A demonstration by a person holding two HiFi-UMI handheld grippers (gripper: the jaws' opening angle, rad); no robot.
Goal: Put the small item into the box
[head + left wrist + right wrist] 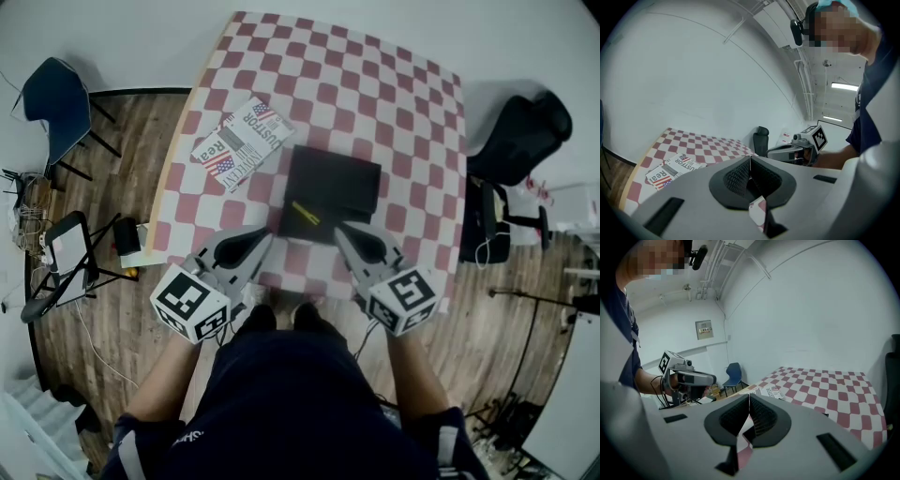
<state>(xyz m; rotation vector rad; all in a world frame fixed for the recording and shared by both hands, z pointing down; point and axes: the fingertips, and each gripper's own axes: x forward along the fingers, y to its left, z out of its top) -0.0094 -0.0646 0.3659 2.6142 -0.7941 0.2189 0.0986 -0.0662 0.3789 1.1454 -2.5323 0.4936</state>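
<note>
A flat black box (330,190) lies in the middle of the red-and-white checkered table (403,122). A small yellow stick-shaped item (305,214) rests on the box's near left part; I cannot tell whether it lies inside or on top. My left gripper (264,235) hovers at the box's near left corner, shut with nothing held. My right gripper (343,231) sits at the near right corner, shut and empty too. In the left gripper view the pads (740,176) touch; the fingers (758,416) in the right gripper view are pressed together as well. The box is hidden in both gripper views.
A newspaper (240,142) lies on the table left of the box. A blue chair (56,98) and a stand with a screen (70,248) are on the wooden floor to the left. A black office chair (520,136) is to the right.
</note>
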